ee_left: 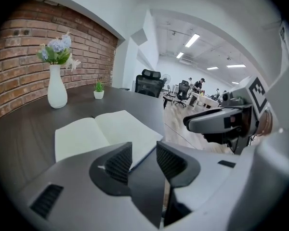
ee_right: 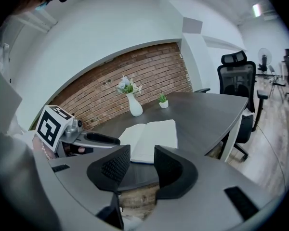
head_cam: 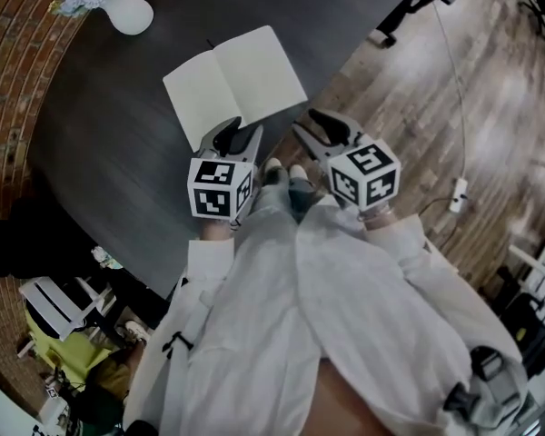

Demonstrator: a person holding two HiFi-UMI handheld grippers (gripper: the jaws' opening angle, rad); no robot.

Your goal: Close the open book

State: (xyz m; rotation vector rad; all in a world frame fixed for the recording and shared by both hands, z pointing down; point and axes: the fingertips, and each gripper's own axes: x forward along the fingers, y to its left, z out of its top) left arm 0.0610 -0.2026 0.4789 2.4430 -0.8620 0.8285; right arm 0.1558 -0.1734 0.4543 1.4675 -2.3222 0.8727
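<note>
My left gripper (head_cam: 234, 134) and right gripper (head_cam: 322, 127) hover part-open and empty by the open white-paged book's (head_cam: 236, 80) near edge; next, I reckon, lifting one cover.

Light: bright and even, from ceiling strips (ee_left: 193, 40) over the far office.
Brightest: the white pages of the book (head_cam: 236, 80).
Glare: pale sheen on the wooden floor (head_cam: 513, 98).
Shadows: soft and faint on the dark table (head_cam: 118, 116).
Edges: strongly bent, with black corners in both gripper views.
Focus: sharp.

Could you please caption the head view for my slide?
Both open, the left tool and right tool hover by an open book on a dark table with a white vase.
</note>
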